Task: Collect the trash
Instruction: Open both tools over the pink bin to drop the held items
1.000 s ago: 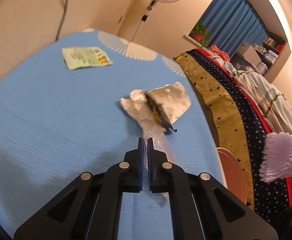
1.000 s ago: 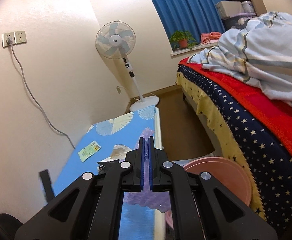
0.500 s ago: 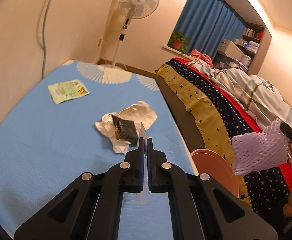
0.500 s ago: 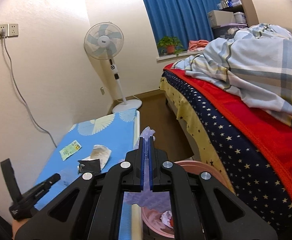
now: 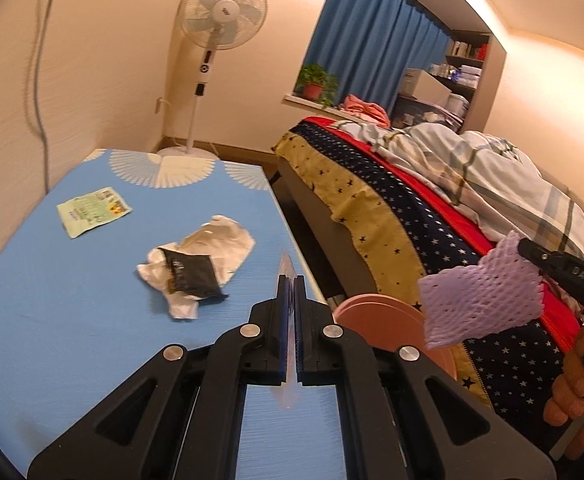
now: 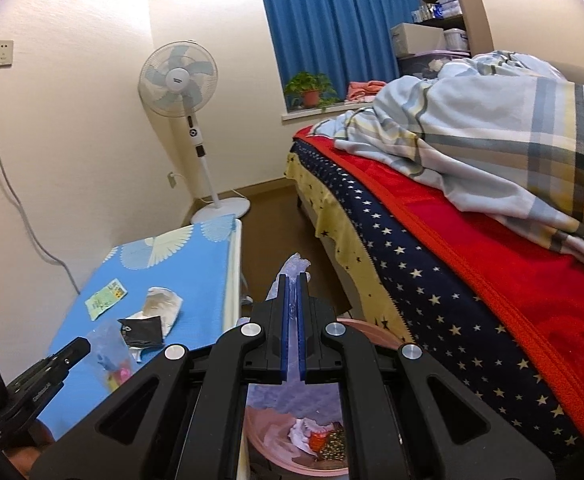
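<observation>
My left gripper (image 5: pixel 290 280) is shut on a thin clear plastic bag (image 5: pixel 288 268), held above the blue table (image 5: pixel 52 300); the right wrist view shows that bag (image 6: pixel 110 356) hanging with colourful bits inside. My right gripper (image 6: pixel 292 278) is shut on a purple foam net (image 6: pixel 293 266), which hangs over the pink bin (image 6: pixel 270 446). In the left wrist view the foam net (image 5: pixel 479 292) is at the right, above the bin (image 5: pixel 379 320). On the table lie crumpled white paper (image 5: pixel 220 240), a black wrapper (image 5: pixel 194 276) and a green packet (image 5: pixel 94 210).
The bin holds several bits of trash (image 6: pixel 319 436). A bed (image 6: pixel 451 280) with a star-patterned cover stands right of the bin, leaving a narrow floor gap. A standing fan (image 6: pixel 180 80) is by the far wall. A hand (image 5: pixel 575 384) holds the right gripper.
My left gripper has lifted the clear bag off the table, up and away from the crumpled paper. The right gripper has swung a little with the foam net, and the bin's inside now shows below it.
</observation>
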A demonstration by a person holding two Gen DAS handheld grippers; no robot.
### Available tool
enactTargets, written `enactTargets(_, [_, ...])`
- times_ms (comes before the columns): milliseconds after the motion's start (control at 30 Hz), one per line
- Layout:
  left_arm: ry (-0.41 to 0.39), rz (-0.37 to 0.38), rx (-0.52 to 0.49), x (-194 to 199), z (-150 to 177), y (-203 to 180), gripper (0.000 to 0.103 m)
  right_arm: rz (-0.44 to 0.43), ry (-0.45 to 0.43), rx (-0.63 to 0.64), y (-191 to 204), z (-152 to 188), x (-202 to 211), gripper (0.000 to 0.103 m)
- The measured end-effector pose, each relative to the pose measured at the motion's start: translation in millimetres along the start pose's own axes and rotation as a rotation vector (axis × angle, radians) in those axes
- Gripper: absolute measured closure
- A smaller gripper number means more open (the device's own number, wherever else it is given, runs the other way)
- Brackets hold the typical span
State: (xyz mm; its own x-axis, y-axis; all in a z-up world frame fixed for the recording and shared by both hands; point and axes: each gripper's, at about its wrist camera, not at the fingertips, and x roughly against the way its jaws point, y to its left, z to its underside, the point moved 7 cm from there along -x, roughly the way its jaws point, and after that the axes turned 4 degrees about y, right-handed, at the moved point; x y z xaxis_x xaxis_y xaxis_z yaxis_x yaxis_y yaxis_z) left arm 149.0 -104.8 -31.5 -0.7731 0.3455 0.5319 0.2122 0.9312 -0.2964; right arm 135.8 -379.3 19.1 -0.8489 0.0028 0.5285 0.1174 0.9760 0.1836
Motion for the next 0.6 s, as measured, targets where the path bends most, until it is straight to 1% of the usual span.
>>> enactTargets(367, [0.033,0.077,-0.056,-25.7,12.2,-51.3,0.101,0.08,0.016,-0.028,-19.2,9.6,-11.4,0.099])
enactTargets(600, [0.053,0.145,-0.068,-45.1,17.5,-84.1,0.101,0.126,0.03,-0.057,-37.1,13.9,-15.7,0.099])
